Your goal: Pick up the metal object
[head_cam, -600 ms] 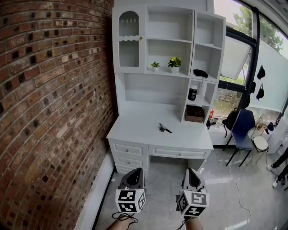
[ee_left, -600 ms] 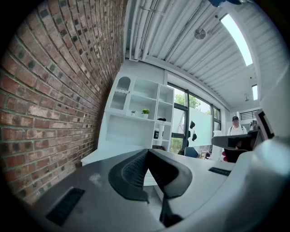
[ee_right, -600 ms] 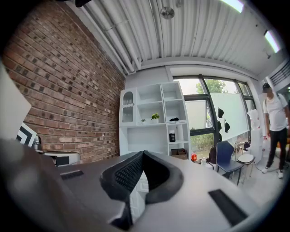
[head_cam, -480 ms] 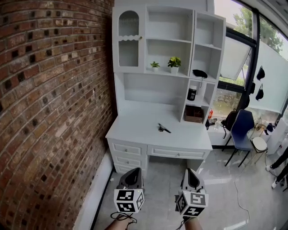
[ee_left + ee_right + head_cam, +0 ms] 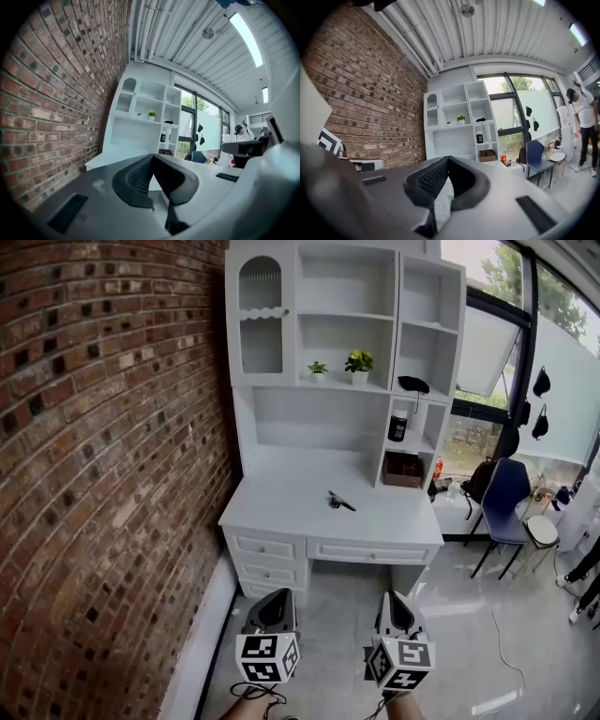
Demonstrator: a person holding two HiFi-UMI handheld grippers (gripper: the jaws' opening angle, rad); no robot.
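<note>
A small dark metal object (image 5: 339,502) lies near the middle of the white desk (image 5: 281,517), far ahead of both grippers. My left gripper (image 5: 275,601) and right gripper (image 5: 394,604) are held side by side low in the head view, above the floor in front of the desk. Both are shut with nothing between the jaws: the left gripper (image 5: 153,157) shows its pads meeting at the tips, and so does the right gripper (image 5: 448,159). The object is too small to make out in either gripper view.
A brick wall (image 5: 103,474) runs along the left. The desk carries a white shelf unit (image 5: 342,352) with two potted plants (image 5: 356,365), a dark jar (image 5: 397,428) and a brown box (image 5: 404,471). A blue chair (image 5: 504,507) stands at the right, by the window.
The head view has shifted slightly, the desk and shelves sitting a little higher and further left in frame. Both grippers keep their places and stay shut.
</note>
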